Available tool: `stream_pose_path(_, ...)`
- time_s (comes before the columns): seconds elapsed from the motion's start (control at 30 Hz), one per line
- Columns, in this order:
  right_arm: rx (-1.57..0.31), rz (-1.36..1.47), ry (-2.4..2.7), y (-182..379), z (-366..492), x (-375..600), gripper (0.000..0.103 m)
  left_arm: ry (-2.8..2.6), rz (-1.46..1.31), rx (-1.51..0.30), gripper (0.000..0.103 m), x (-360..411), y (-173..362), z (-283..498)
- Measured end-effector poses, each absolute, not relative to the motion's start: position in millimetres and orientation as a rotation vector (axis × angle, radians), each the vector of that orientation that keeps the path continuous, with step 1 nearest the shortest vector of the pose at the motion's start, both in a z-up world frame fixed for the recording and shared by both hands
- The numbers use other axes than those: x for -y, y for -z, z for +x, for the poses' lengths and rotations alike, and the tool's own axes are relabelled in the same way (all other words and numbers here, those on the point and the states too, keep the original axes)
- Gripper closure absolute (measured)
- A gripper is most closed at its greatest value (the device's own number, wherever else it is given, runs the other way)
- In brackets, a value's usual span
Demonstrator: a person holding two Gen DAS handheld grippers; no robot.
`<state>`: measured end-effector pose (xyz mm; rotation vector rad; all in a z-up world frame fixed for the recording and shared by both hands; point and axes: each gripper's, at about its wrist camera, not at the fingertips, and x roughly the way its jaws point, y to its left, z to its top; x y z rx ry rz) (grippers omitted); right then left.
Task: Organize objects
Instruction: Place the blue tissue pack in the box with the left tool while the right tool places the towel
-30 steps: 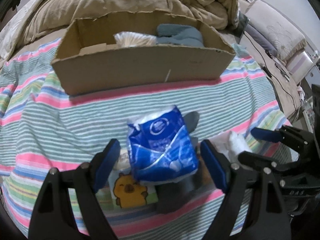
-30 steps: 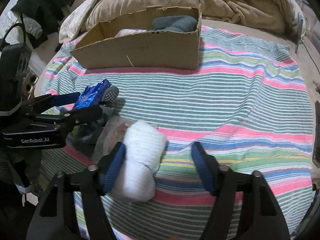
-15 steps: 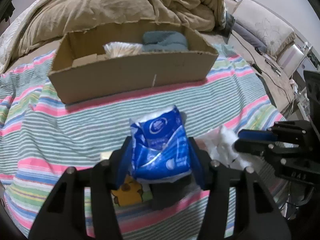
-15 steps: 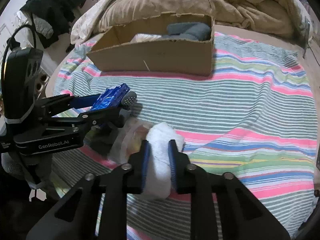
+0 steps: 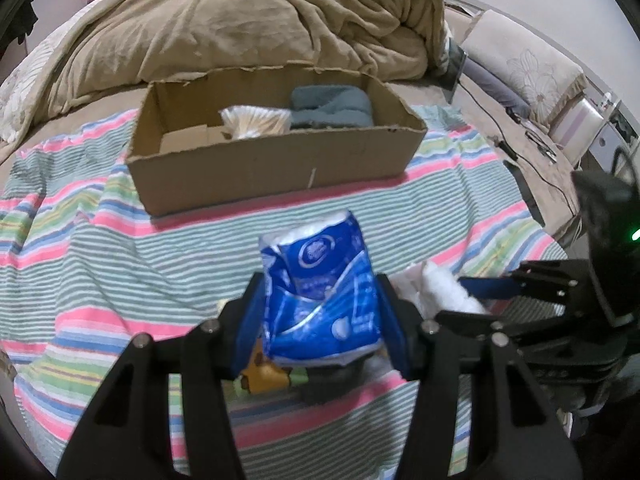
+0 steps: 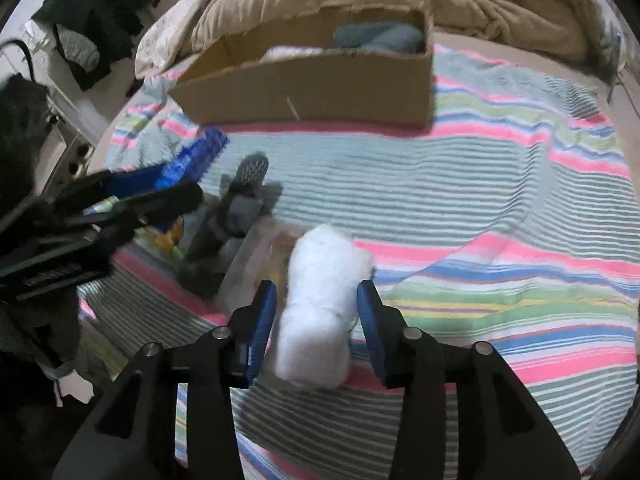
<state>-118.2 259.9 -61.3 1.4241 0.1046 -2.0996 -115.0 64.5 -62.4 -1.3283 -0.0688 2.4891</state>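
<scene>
The left gripper (image 5: 322,316) is clamped on a blue plastic-wrapped tissue pack (image 5: 320,296), its blue pads pressed into both sides so the wrapper creases. The pack looks light, soft and a little slick, so a hold across its middle seems safest. Just beneath it lie a yellow cartoon-printed packet (image 5: 266,372) and a dark grey object (image 6: 240,216), not clear enough to name.

The right gripper (image 6: 316,320) straddles a white fluffy roll (image 6: 320,304), with its jaws apart and a sliver of gap on each side, so it is not gripping. The roll looks very light and squashy, and would best be pinched at its narrow waist.

Both sit on a striped blanket (image 6: 500,208). Farther ahead stands an open cardboard box (image 5: 272,164) holding a clear bag of pale sticks (image 5: 256,120) and a folded teal towel (image 5: 330,108). Beyond it is a rumpled tan duvet (image 5: 248,28).
</scene>
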Motion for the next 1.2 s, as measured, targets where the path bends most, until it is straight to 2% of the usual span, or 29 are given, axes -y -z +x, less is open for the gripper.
stream_pose_path(0.07, -0.138, 1.434, 2.112, 67.4, -117.8, -256.7, 0.059, -2.493, -1.325, 0.077, 0.049, -61.5, 60.9, -113.6)
stream_pose_path(0.13, -0.113, 1.424, 2.111, 66.0, -117.8, -259.0, 0.067, -2.5, -1.319, 0.082, 0.049, -58.6, 58.2, -111.5)
stream_pose_path(0.23, -0.098, 1.404, 2.108, 58.3, -116.7, -262.7, 0.069, -2.514, -1.306, 0.09, 0.049, -52.6, 52.3, -109.6)
stream_pose_path(0.73, -0.027, 1.223, 2.166, -6.6, -139.6, -259.9, 0.07, -2.633, -1.212, 0.103, 0.048, -14.0, 18.5, -124.7)
stream_pose_path(1.2, -0.118, 1.06, 2.3, -47.3, -179.6, -227.9, 0.07, -2.787, -1.186, 0.129, 0.048, 5.3, 2.9, -163.3)
